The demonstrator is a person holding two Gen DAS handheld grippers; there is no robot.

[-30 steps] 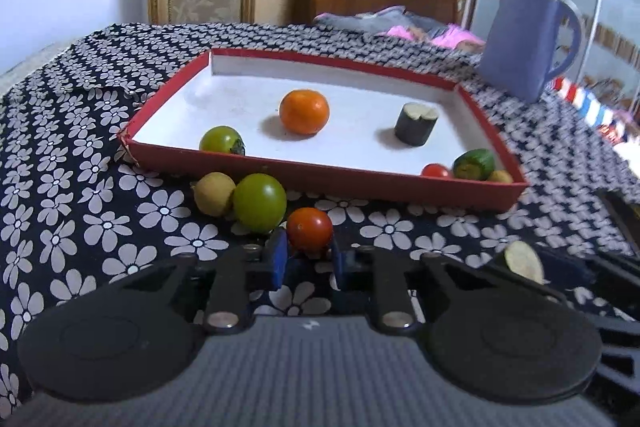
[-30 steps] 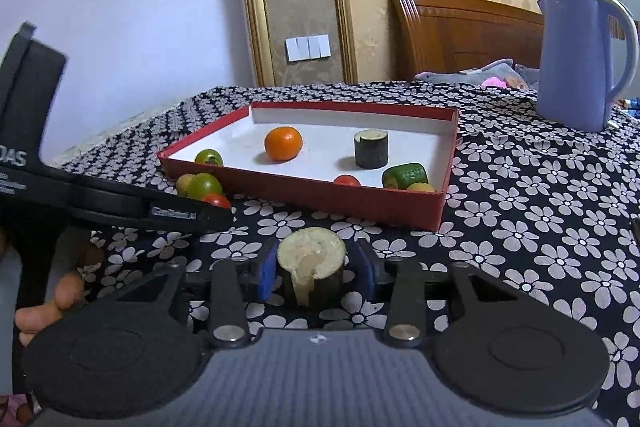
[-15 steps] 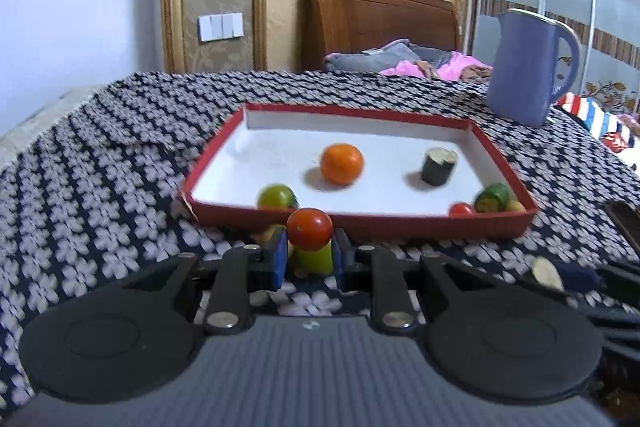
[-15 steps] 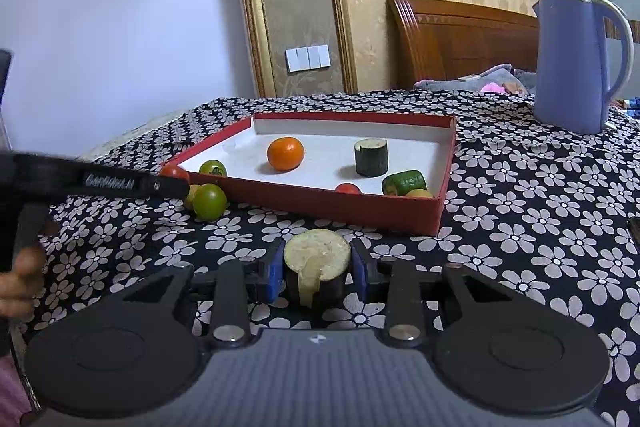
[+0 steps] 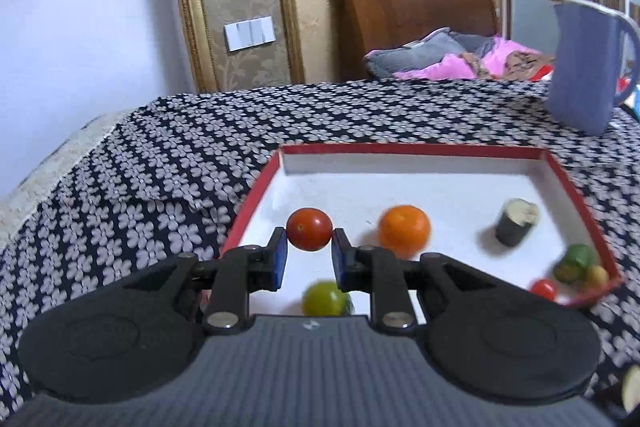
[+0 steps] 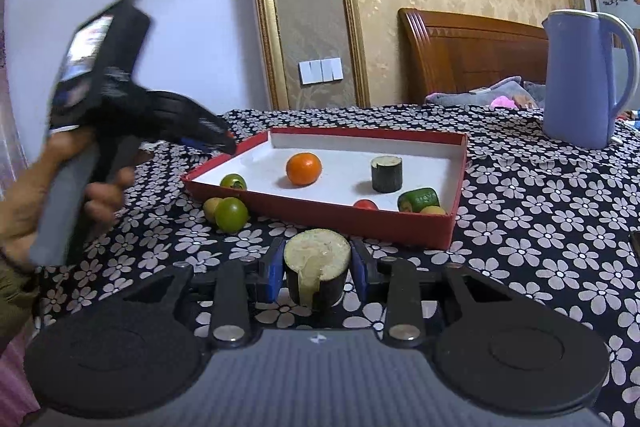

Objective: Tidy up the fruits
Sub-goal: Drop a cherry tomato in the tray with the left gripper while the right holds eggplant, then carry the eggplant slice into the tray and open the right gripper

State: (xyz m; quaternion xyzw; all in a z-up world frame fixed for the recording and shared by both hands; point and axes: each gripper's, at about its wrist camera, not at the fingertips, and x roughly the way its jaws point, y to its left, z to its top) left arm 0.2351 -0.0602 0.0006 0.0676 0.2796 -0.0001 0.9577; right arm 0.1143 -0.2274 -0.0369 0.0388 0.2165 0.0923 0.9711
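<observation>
My left gripper (image 5: 309, 255) is shut on a red tomato (image 5: 309, 234) and holds it raised over the left end of the red tray (image 5: 408, 149). The tray holds an orange (image 5: 404, 231), a green tomato (image 5: 323, 299), a dark eggplant chunk (image 5: 515, 221), a small red tomato (image 5: 543, 287) and a green piece (image 5: 573, 262). My right gripper (image 6: 317, 269) is shut on a cut eggplant piece (image 6: 316, 267) low in front of the tray (image 6: 320, 215). The left gripper (image 6: 208, 139) hangs in the air above the tray's left corner.
A green tomato (image 6: 231, 214) and a yellowish fruit (image 6: 210, 205) lie on the flowered cloth outside the tray's front left. A blue jug (image 6: 585, 79) stands at the back right. A bed headboard (image 5: 416, 19) stands behind the table.
My left gripper has risen and moved forward with the red tomato, from the cloth before the tray to above the tray's left end. My right gripper has kept its eggplant piece almost still.
</observation>
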